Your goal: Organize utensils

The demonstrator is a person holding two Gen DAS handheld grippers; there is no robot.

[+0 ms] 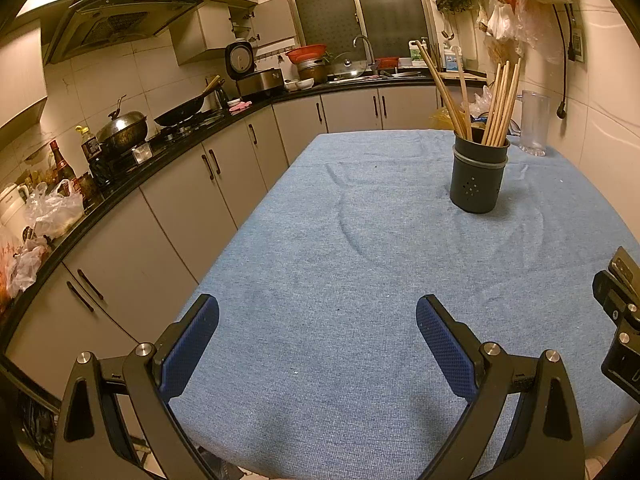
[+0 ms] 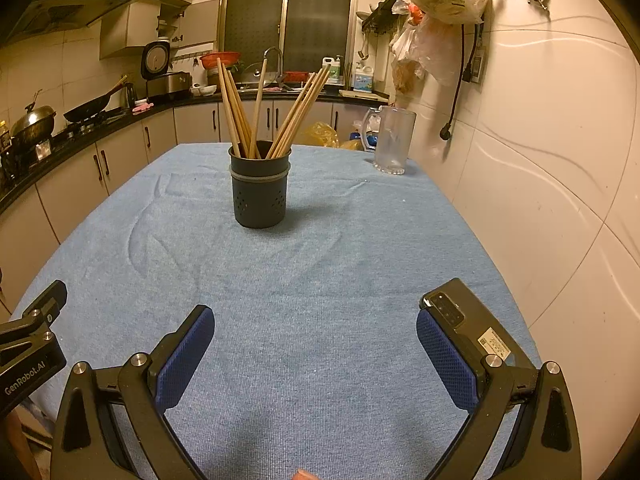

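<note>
A dark perforated utensil holder [image 1: 478,176] [image 2: 259,190] stands upright on the blue tablecloth [image 1: 340,280] [image 2: 320,280]. Several wooden chopsticks [image 1: 500,106] [image 2: 240,108] lean out of it in two bunches. My left gripper [image 1: 318,340] hovers open over the near left part of the table, with nothing between its blue pads [image 1: 192,352]. My right gripper [image 2: 314,354] is also open and holds nothing, well short of the holder. Part of the right gripper's body shows at the right edge of the left wrist view, and the left gripper's body at the left edge of the right wrist view.
A clear plastic jug [image 1: 534,124] [image 2: 392,140] stands at the table's far right corner by the tiled wall. A black phone [image 2: 472,328] lies on the cloth beside my right finger. A kitchen counter [image 1: 120,168] with pots and bottles runs along the left.
</note>
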